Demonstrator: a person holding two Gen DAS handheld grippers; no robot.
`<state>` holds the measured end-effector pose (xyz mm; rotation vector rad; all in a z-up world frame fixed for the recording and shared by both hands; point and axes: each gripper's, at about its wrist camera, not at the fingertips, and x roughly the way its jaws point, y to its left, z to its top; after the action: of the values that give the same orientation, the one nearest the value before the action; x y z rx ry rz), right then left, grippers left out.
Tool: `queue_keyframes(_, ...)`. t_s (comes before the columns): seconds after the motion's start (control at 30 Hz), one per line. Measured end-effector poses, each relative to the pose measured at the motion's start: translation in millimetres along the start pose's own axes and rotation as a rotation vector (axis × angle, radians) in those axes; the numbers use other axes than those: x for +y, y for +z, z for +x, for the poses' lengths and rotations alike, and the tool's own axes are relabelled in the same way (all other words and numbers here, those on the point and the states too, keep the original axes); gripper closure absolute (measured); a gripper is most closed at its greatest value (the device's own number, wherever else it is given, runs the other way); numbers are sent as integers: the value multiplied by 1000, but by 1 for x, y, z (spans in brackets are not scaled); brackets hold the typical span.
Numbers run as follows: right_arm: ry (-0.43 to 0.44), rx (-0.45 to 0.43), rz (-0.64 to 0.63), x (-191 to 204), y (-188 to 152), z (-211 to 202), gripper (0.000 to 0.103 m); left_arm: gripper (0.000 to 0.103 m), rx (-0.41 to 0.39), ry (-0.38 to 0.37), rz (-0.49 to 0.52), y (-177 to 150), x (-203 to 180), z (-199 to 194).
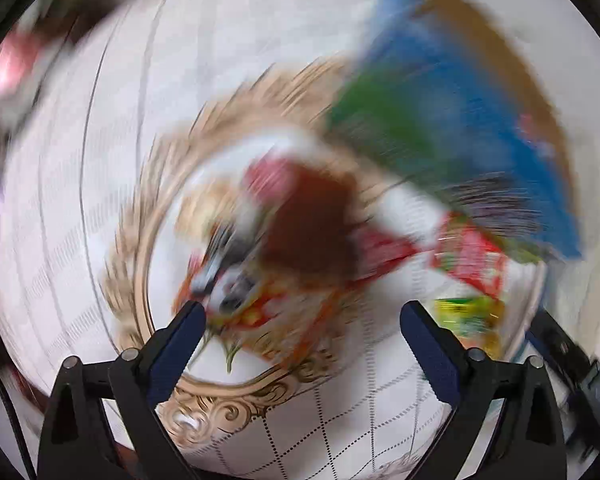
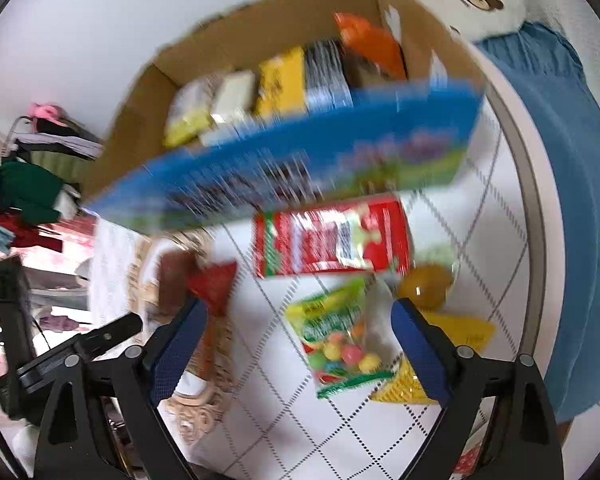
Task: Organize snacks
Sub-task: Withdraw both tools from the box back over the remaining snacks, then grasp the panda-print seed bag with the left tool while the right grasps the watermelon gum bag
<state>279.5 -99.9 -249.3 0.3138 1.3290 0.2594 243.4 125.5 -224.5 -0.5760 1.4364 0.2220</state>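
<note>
Snacks lie loose on the white table point(image 2: 440, 432): a candy bag point(image 2: 340, 344) below a red packet point(image 2: 332, 236), beside a cardboard box point(image 2: 260, 32) holding more. Right gripper point(image 2: 298, 344) and left gripper point(image 1: 302, 336) both gape, empty; the left view's brown item point(image 1: 312, 224) is possibly a wrapper.

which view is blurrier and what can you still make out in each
Left wrist view: heavy swirling motion blur; only the open left gripper is sharp, the snacks smear into colour. Right wrist view: milder blur; the blue box streaks, but the candy bag, red packet and open right gripper read clearly. Both show fisheye bending at the edges.
</note>
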Motion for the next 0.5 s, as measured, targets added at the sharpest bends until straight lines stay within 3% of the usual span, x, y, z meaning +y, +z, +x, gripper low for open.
queue_keyframes(0.07, -15, 18, 1, -2, -9, 13, 25, 10, 58, -23, -105, -5, 18, 27)
queue_keyframes(0.2, -64, 54, -3, -5, -20, 39, 25, 10, 123, -41, -236, -4, 36, 58)
queue_keyframes(0.4, -130, 75, -63, 4, -35, 63, 29, 10, 111, -53, -327, 0, 46, 69)
queue_keyframes(0.5, -149, 87, -90, 9, -42, 70, 37, 12, 94, -37, -276, -2, 48, 66)
